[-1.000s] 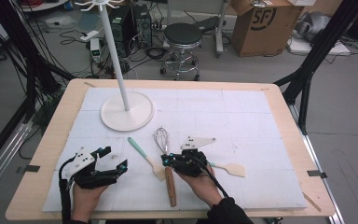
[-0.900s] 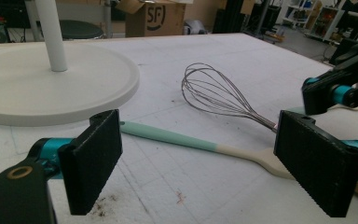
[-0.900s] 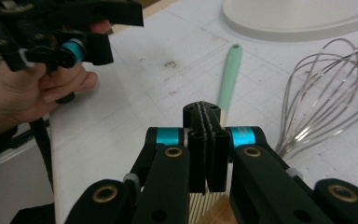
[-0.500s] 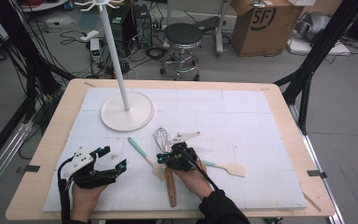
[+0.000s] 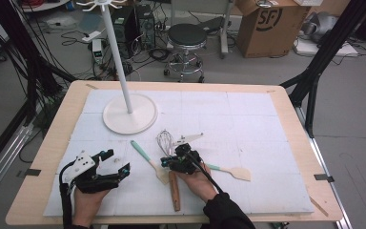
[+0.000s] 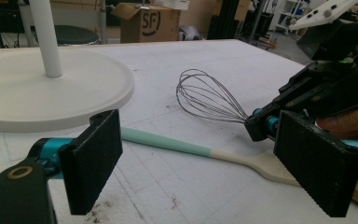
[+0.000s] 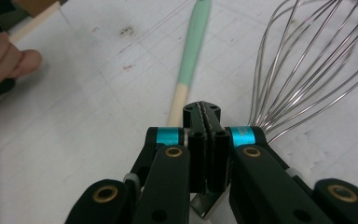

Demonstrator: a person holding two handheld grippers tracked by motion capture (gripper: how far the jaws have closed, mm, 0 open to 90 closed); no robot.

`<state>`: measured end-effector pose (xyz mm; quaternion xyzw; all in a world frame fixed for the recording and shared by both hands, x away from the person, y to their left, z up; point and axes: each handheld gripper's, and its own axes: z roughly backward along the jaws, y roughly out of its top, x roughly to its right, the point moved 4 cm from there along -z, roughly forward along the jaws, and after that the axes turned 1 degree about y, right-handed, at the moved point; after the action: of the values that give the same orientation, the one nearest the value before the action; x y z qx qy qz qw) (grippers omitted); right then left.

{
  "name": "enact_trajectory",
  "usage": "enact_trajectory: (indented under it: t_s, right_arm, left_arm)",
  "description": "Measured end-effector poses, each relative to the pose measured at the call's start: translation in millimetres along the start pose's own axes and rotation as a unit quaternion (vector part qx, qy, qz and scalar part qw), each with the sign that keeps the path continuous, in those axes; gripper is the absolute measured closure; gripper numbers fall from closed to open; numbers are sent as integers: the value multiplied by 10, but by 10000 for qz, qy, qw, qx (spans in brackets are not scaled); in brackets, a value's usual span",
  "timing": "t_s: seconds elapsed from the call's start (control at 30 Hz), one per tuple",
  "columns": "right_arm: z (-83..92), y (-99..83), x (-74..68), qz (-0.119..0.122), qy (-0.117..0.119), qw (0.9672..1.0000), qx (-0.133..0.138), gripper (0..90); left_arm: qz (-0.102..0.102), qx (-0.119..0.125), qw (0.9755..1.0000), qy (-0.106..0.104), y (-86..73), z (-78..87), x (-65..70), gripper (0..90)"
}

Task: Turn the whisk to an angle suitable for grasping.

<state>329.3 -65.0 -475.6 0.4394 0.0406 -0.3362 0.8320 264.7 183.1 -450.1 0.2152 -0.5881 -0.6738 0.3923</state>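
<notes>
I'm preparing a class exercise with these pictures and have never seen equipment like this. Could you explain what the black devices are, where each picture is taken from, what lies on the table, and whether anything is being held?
A person sits at the table and holds a hand-operated tool with two black jaws in each hand: the left gripper and the right gripper. One picture comes from a fixed camera above the table; the other two come from small cameras riding on each gripper, looking along its jaws.

On the white padded surface stand a white hook stand and lie a wire whisk with a wooden handle, a spatula with a mint-green handle, and a second spatula to the right.

The left gripper's jaws stand wide apart with nothing between them. The right gripper's jaws are pressed together and empty, poised just at the base of the whisk's wires. So nothing is held.
</notes>
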Motion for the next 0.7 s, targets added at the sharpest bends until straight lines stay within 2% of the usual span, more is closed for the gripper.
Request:
enact_trajectory:
  t_s: [0.3,0.7]
  right_arm:
    - [32,9,108,-237,6,9997,17,899]
    - [194,4,246,-442,-259,9987,14,899]
  left_arm:
    - [9,-6,10000,6,-3,-4,2,159]
    - [6,-21,10000,1,-4,-2,-3,159]
